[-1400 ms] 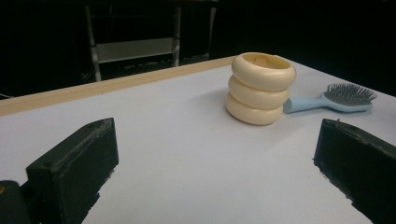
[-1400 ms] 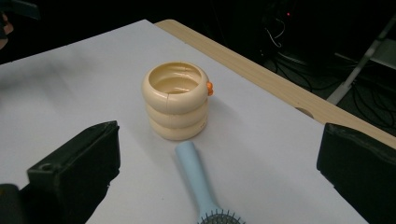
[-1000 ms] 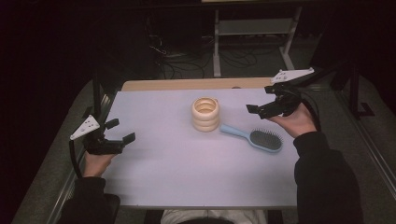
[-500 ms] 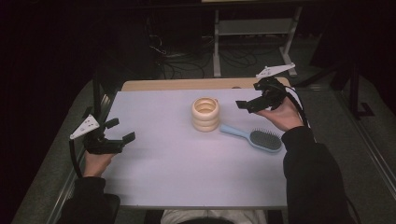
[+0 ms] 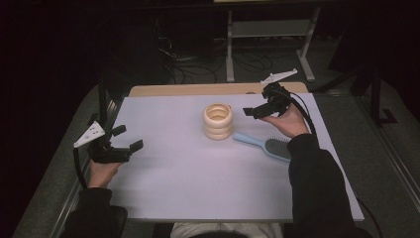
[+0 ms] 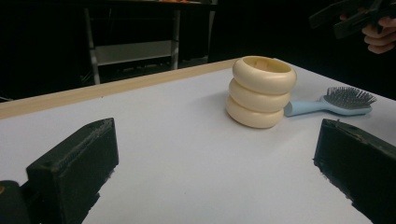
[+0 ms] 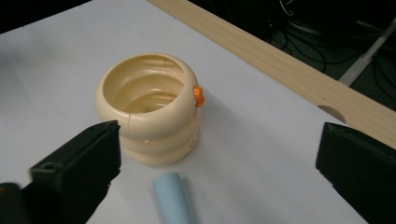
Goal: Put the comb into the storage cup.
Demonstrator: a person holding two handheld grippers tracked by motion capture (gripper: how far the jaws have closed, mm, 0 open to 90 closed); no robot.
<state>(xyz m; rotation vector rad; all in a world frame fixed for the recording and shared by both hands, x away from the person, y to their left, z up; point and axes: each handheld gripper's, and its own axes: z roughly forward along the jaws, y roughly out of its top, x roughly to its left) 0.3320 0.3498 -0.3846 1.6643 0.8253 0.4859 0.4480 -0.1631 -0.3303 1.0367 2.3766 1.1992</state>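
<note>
Hovering right hand-held gripper: jaws spread wide, gripping nothing, held above the bench just right of the cream cup.
Cream cup: 3 stacked rings in shape, upright near the bench's far middle, mouth up, small orange knob at its rim.
Blue hairbrush: flat, handle pointing toward the cup.
Left hand-held gripper: jaws apart, empty, near the left edge, well apart from the cup.

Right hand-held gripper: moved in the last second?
Yes. The right hand-held gripper has shifted left in the high view, toward the cream ringed holder, and now hangs over the table beside it, jaws open.
</note>
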